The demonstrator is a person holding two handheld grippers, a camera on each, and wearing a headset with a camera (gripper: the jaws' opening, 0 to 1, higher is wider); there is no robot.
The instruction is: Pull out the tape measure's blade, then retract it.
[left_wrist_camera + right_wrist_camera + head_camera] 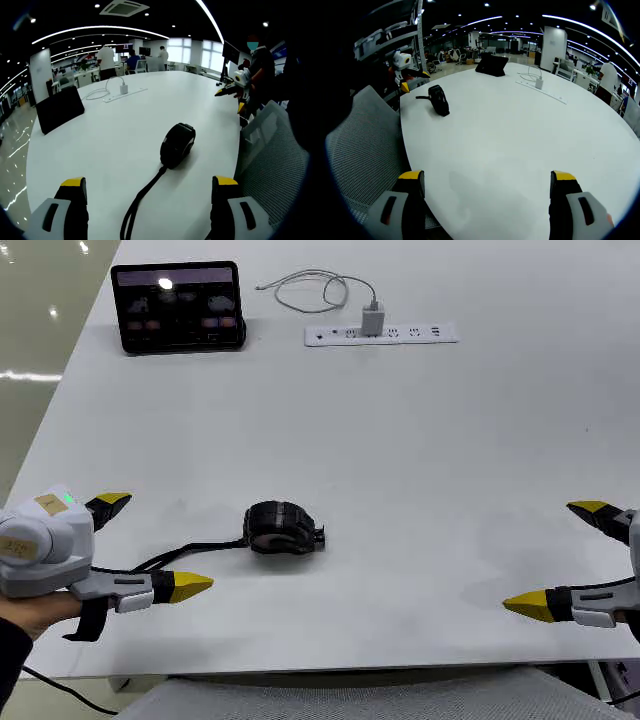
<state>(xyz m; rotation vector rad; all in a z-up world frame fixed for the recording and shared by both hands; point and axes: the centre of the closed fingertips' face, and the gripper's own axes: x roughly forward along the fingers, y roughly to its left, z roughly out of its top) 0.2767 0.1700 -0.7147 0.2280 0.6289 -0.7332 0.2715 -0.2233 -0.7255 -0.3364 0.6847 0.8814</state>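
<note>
A black tape measure (281, 528) lies on the white table (400, 440), its black wrist strap (190, 552) trailing left toward my left gripper (160, 543). That gripper stands open just left of the strap, nothing between its yellow tips. In the left gripper view the tape measure (177, 145) sits ahead between the jaws, the strap (142, 202) running back toward me. My right gripper (565, 555) is open at the table's right front edge, far from the tape measure (438, 99). No blade shows pulled out.
A tablet (178, 307) stands at the back left. A white power strip (381, 334) with a plugged charger (372, 317) and coiled cable (312, 288) lies at the back centre. A mesh chair back (350, 695) is below the front edge. People stand in the background (106, 60).
</note>
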